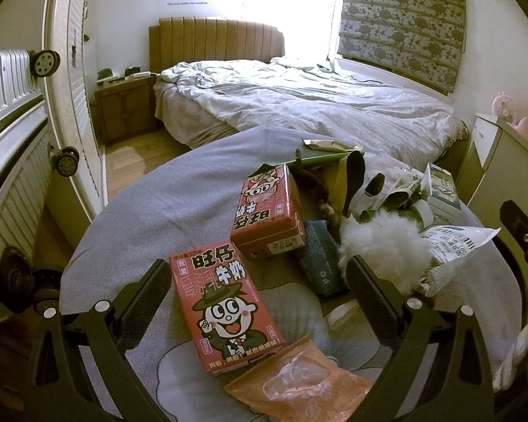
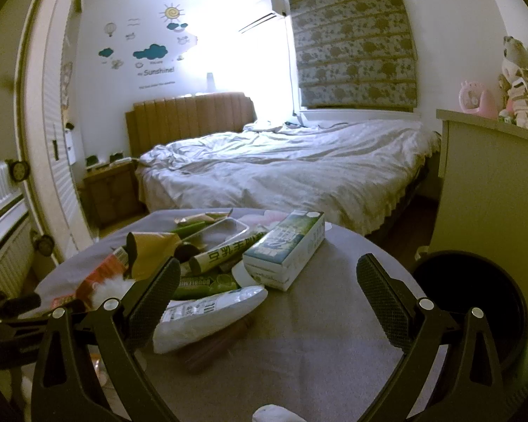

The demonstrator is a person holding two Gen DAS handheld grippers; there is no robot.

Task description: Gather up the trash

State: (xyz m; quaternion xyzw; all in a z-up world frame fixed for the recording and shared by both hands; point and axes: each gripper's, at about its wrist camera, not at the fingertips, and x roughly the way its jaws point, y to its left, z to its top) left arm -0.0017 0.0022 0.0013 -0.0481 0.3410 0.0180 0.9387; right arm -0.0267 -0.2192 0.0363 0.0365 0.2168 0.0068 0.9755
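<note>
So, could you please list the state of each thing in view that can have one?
Left gripper: jaws open, empty.
Right gripper: jaws open, empty.
Near red milk carton: lying flat.
Far red milk carton: lying flat.
Green-and-white carton: lying on its side.
Bed: unmade.
Window blind: lowered.

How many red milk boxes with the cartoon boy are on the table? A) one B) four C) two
C, the left wrist view shows two: the near red milk box lying flat between the open left gripper's fingers, and the far red milk box just beyond it on the table.
</note>
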